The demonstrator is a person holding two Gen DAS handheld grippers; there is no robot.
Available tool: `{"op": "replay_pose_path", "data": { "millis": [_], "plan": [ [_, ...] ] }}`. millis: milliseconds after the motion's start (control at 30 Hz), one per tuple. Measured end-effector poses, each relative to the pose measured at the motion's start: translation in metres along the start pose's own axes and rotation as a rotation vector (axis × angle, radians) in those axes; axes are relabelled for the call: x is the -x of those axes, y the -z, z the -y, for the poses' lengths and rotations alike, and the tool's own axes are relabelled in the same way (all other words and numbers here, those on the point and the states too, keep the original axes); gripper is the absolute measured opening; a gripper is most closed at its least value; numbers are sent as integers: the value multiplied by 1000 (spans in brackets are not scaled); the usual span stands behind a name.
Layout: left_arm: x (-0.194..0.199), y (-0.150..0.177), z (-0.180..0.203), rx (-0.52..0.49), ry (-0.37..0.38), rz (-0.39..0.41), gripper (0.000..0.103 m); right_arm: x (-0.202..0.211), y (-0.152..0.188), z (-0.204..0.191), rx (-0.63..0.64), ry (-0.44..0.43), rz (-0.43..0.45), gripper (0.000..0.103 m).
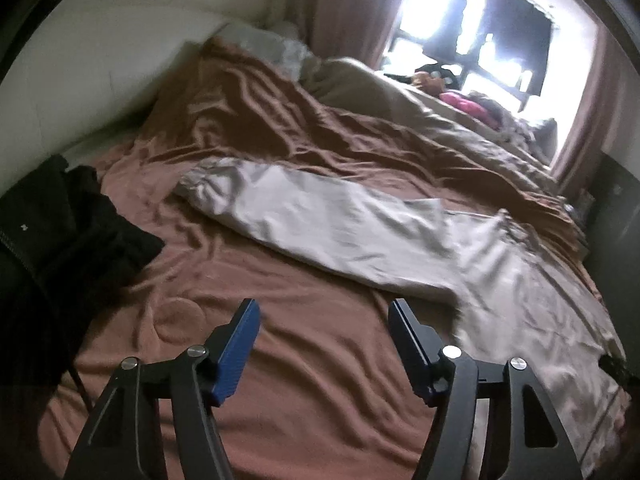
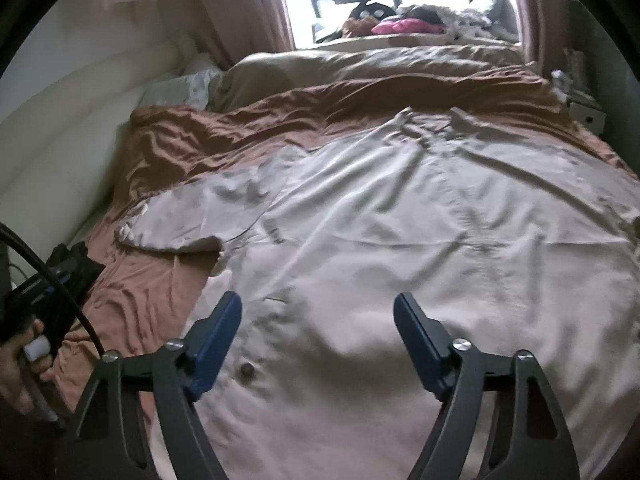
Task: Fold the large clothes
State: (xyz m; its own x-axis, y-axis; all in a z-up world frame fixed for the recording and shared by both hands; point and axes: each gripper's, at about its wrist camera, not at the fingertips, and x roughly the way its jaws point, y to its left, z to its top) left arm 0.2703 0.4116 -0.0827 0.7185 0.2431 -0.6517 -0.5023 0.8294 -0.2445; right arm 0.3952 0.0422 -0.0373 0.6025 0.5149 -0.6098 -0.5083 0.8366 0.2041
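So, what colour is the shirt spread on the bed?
Pale beige shirt; clearest in the right wrist view.

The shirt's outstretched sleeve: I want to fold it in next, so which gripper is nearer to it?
Left. The left gripper hovers open over bare bedsheet just short of the sleeve. The right gripper hangs open over the shirt's body, the sleeve off to its left.

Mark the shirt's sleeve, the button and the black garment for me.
sleeve [image 1: 320, 224]: left wrist view, mid-length of the pale sleeve.
button [image 2: 246, 369]: right wrist view, the dark button's centre.
black garment [image 1: 80, 224]: left wrist view, middle of the dark heap.
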Motion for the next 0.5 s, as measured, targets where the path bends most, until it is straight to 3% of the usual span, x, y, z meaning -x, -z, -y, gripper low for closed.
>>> {"op": "replay_pose_path", "data": {
  "millis": [200, 367, 500],
  "plan": [
    [-46, -30, -36, 46, -40, -27, 63, -47, -24, -20, 15, -19, -15, 61],
    [-84, -50, -59, 76, -61, -54, 63, -85, -41, -39, 37, -9, -33, 60],
    [-119, -63, -76, 110, -88, -83, 63, -120, -53, -50, 33, 18, -77, 48]
  ]
}}
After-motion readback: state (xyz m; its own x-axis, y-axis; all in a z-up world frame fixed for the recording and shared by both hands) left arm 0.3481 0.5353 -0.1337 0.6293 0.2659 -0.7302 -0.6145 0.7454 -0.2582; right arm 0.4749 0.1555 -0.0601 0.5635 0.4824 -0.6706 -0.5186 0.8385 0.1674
